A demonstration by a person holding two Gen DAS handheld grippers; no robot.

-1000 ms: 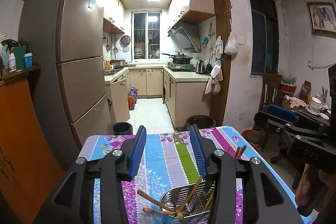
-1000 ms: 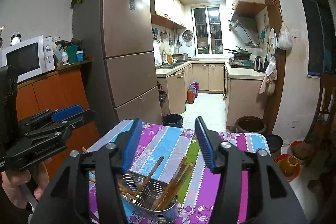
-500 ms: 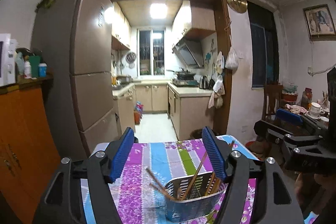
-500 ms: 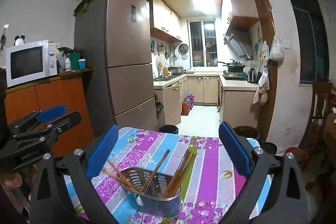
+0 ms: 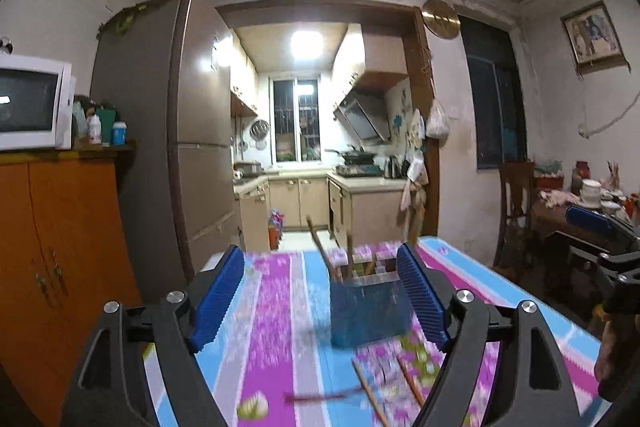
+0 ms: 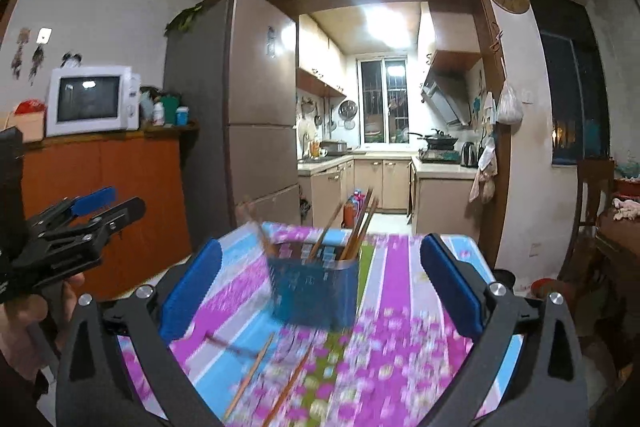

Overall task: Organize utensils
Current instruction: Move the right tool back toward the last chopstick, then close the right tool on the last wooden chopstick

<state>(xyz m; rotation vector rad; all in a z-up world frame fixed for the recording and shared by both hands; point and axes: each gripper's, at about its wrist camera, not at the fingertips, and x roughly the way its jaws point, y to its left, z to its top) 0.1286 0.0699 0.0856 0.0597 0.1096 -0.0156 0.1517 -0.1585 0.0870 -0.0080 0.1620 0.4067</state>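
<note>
Lighting: dim room, bright kitchen ceiling lamp [image 5: 306, 43] glaring | Blur: tablecloth [image 6: 400, 327] and utensil holder [image 6: 314, 293] motion-smeared | Distortion: fisheye bending, dark vignetted corners

A home's dining room opening onto a kitchen: a fridge [image 6: 256, 115], a microwave [image 6: 94, 99], a range hood [image 6: 444, 99], a gas stove [image 6: 438, 155] and a floral-clothed desk [image 6: 400, 267].

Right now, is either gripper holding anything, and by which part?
Nothing. The left gripper and the right gripper are both open, empty, and clear of the holder.
</note>
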